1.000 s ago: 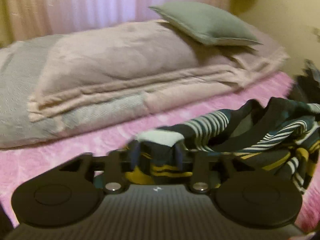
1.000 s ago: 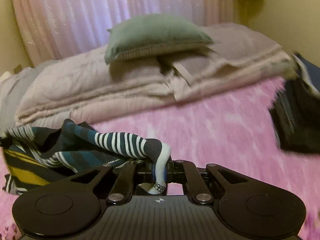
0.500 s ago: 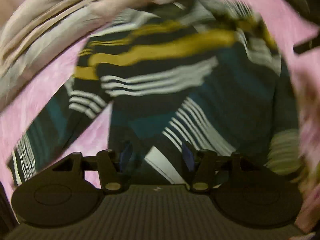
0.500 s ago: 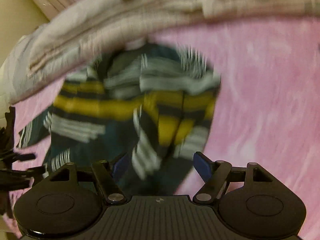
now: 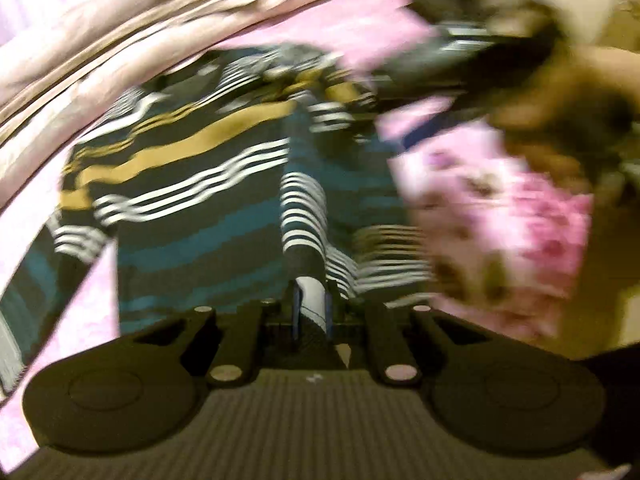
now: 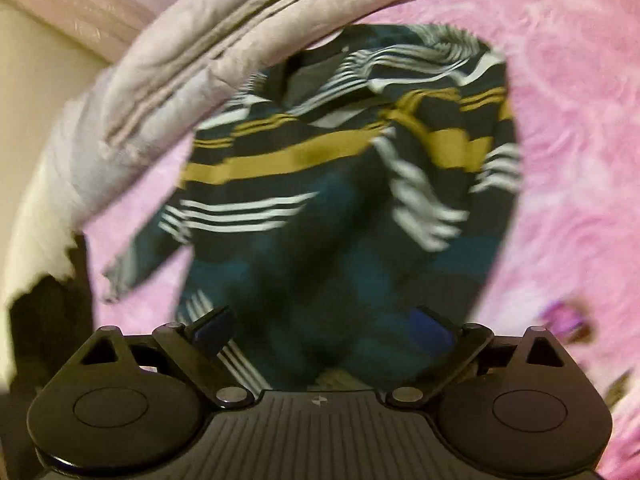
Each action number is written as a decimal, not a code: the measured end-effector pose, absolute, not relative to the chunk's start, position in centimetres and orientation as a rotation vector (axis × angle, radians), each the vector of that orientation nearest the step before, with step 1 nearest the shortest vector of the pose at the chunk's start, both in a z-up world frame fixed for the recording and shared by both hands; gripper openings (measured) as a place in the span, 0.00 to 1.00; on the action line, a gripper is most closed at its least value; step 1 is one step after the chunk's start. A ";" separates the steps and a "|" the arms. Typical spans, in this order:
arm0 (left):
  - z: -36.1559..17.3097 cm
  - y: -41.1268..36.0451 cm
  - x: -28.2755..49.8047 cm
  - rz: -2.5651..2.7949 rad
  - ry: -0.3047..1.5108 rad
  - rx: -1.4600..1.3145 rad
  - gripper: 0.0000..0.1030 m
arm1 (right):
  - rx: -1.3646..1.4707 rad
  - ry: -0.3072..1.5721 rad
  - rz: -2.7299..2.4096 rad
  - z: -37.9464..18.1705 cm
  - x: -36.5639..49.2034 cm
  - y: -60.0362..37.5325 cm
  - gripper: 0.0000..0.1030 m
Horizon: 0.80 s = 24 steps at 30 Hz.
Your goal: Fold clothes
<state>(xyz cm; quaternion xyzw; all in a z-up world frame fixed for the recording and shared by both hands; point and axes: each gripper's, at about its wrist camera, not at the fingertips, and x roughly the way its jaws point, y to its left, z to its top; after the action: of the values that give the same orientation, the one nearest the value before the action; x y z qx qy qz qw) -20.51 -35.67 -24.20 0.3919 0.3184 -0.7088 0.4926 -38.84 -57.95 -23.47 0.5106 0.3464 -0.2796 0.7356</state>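
Left gripper [image 5: 311, 312] pinches the white cuff of the teal, yellow and white striped knit sweater [image 6: 340, 184], apparently to fold the sleeve across; right gripper [image 6: 320, 328] gapes empty.

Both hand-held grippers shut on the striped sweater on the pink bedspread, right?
Not both. The left hand-held gripper is shut on a cuff of the striped sweater, but the right wrist view shows the right hand-held gripper open, its jaws spread wide over the sweater, which lies on the pink bedspread.
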 end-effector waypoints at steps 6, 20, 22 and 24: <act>-21.4 -34.2 -25.8 -1.922 0.752 0.890 0.09 | 1.180 0.893 -0.641 -23.3 -38.3 -55.7 0.65; -19.5 -45.5 -42.4 -2.194 0.886 0.713 0.16 | 0.423 1.244 -0.961 -15.7 -56.5 -65.4 0.13; -19.6 -46.6 -42.8 -2.157 0.881 0.727 0.19 | 0.258 1.275 -1.018 -14.2 -59.2 -68.1 0.14; -20.4 -47.5 -41.5 -2.081 0.878 0.763 0.26 | 0.219 1.288 -1.058 -15.0 -60.4 -69.7 0.20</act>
<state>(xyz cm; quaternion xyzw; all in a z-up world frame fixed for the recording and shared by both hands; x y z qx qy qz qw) -41.49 -47.46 -20.43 0.2974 0.3422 -0.8110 0.3697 -60.38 -69.73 -14.99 0.0972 0.5710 -0.4687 0.6670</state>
